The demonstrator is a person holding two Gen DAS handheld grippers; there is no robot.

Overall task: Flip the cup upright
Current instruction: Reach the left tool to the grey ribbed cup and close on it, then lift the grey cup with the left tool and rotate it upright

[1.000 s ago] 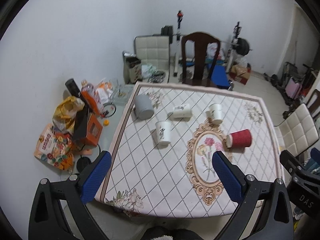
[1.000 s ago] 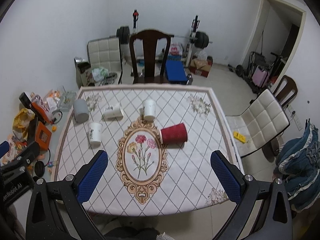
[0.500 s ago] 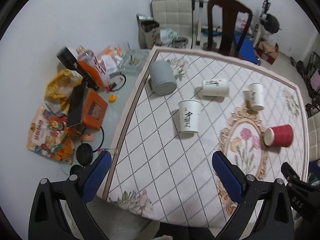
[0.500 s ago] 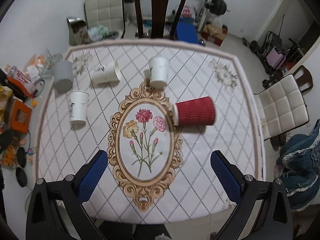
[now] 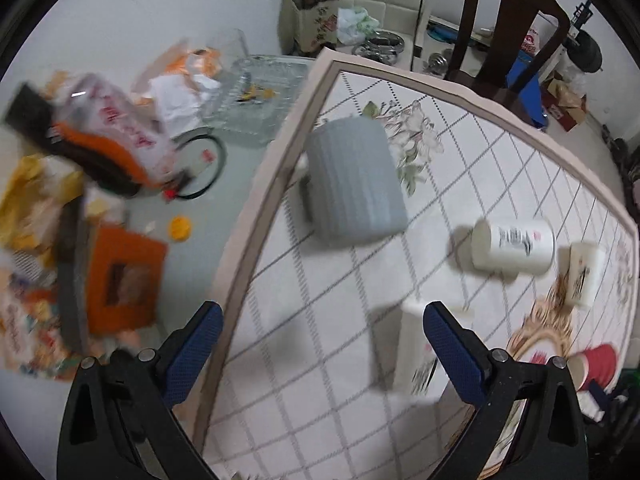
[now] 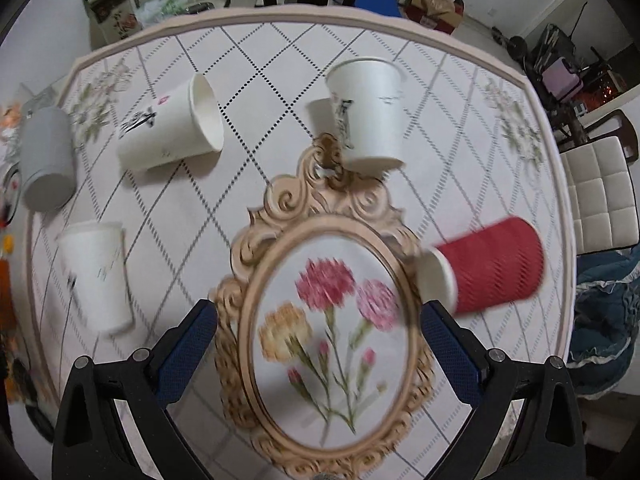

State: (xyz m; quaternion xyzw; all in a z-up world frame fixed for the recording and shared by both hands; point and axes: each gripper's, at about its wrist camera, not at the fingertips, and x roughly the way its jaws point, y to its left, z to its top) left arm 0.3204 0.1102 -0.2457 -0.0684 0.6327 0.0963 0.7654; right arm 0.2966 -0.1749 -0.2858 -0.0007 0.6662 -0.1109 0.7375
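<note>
Both views motion-blurred. Left tongs (image 5: 318, 336) spread apart, empty, over the counter (image 5: 352, 280) edge; right tongs (image 6: 318, 334) likewise apart and empty above the floral medallion (image 6: 328, 320). Red ribbed paper cup (image 6: 486, 270) lies on its side just right of the medallion; in the left view its body is cut off behind the tong arm. Grey ribbed cup (image 5: 354, 186) sits near the counter's left edge, orientation unclear through blur.

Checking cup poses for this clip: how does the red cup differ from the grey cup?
The red cup has a ribbed red wall and white inside; the grey cup is plain grey. The red cup lies on its side by the flower medallion, mouth toward it; the grey cup sits near the table's left edge, seemingly mouth-down. Neither is upright or held; both grippers' jaws are open.
</note>
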